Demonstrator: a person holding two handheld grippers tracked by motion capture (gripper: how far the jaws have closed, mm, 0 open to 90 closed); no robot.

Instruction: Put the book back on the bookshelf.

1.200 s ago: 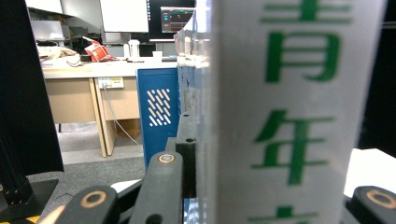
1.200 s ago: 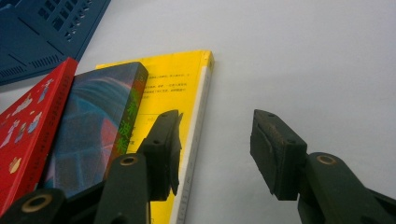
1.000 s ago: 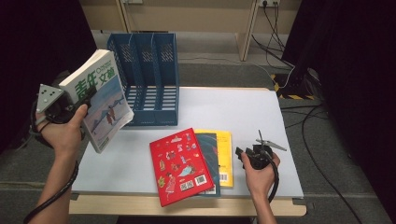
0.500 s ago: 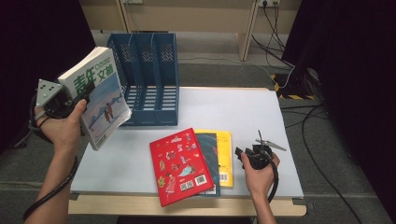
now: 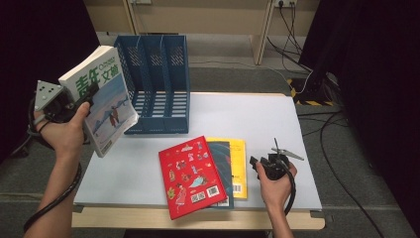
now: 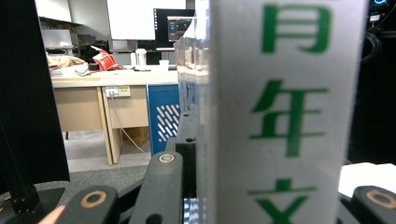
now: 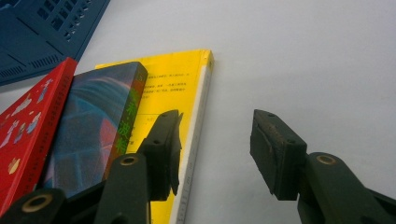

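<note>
My left gripper (image 5: 81,103) is held up to the left of the table, shut on the spine of a thick white book with green lettering (image 5: 101,99). In the left gripper view that spine (image 6: 280,116) stands upright between the jaws of the left gripper (image 6: 280,191). My right gripper (image 5: 254,163) rests low over the table's front right, open and pointing at a stack of books: a red book (image 5: 190,176), a dark book (image 5: 224,166) and a yellow book (image 5: 238,163). In the right gripper view the right gripper (image 7: 217,144) is open and holds nothing, one jaw over the edge of the yellow book (image 7: 173,84).
A blue file rack (image 5: 156,82) with three slots stands at the table's back left, seen also as the blue file rack (image 7: 42,28). The white table (image 5: 247,119) lies bare to the right of the rack. Cables trail on the floor at the right.
My left hand with the white book has shifted slightly up and to the left. The right gripper and the stacked books have not moved.
</note>
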